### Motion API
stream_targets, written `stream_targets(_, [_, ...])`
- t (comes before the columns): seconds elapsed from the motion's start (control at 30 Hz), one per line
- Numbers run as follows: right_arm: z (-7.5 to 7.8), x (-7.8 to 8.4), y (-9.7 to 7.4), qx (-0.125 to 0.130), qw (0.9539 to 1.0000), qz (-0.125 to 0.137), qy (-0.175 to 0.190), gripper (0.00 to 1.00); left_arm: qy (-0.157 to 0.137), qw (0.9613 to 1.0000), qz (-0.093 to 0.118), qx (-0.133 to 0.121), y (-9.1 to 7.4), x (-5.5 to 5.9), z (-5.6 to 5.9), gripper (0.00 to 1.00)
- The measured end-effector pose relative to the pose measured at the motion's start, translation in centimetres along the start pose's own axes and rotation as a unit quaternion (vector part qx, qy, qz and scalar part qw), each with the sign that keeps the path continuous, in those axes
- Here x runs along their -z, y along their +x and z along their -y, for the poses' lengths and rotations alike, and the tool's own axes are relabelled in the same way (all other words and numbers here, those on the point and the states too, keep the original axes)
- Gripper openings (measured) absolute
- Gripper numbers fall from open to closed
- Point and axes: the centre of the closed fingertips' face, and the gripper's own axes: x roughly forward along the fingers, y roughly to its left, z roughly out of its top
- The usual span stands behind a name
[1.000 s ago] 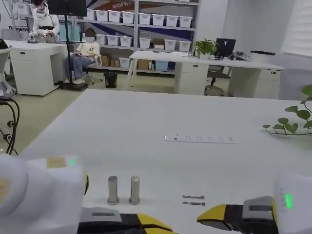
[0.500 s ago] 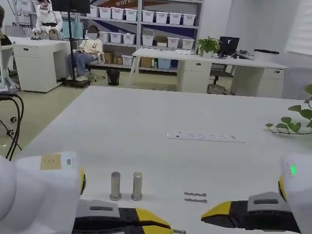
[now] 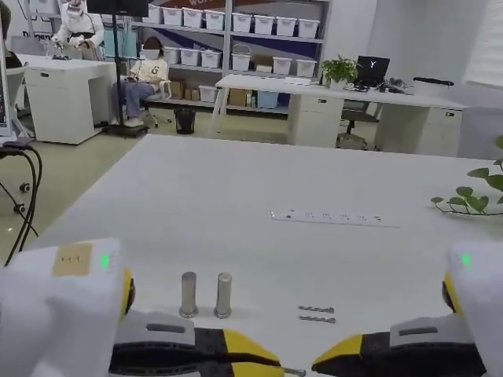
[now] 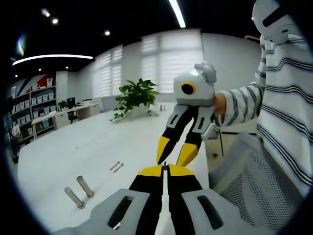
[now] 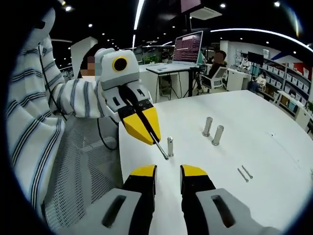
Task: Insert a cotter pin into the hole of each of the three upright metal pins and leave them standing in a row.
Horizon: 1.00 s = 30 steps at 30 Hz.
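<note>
Two upright metal pins (image 3: 189, 294) (image 3: 224, 295) stand side by side near the table's front. A third upright pin (image 5: 170, 146) stands closer to the edge, just beyond my right gripper (image 5: 167, 172), which is open and holds nothing. My left gripper (image 4: 165, 169) is shut on a thin cotter pin (image 5: 160, 146), whose free end points down beside the third pin. Both grippers face each other at the front edge: the left gripper (image 3: 275, 366) and the right gripper (image 3: 318, 364). Two loose cotter pins (image 3: 316, 314) lie to the right of the pin pair.
A white power strip (image 3: 334, 219) lies across the middle of the table. A trailing plant (image 3: 471, 200) reaches in from the right edge. The table's front edge and a mesh chair (image 5: 78, 161) are close behind the grippers. Desks, shelves and seated people are far behind.
The head view has tilted a little. Both grippers stay low at the front edge; the right gripper's tips have edged slightly towards the left gripper.
</note>
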Motion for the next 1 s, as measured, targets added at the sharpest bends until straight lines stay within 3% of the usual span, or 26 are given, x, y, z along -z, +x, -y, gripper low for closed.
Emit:
stream_targets(0.33, [-0.8, -0.9, 0.3, -0.024, 0.9991, 0.027, 0.023, 0.07, 0.006, 0.9999, 0.010, 0.013, -0.2, -0.6, 0.6, 0.00])
stream_targets(0.6, [-1.2, -1.1, 0.6, -0.040, 0.9985, 0.027, 0.026, 0.01, 0.005, 0.9997, 0.009, 0.020, -0.2, -0.6, 0.7, 0.00])
stream_targets(0.87, [-1.7, -0.8, 0.6, -0.061, 0.9971, 0.023, 0.040, 0.00, 0.009, 0.9995, -0.008, 0.030, -0.4, 0.2, 1.1, 0.00])
stream_targets(1.0, [-2.0, -0.5, 0.5, -0.071, 0.9969, 0.015, 0.031, 0.00, 0.007, 0.9991, -0.017, 0.037, -0.4, 0.5, 1.4, 0.00])
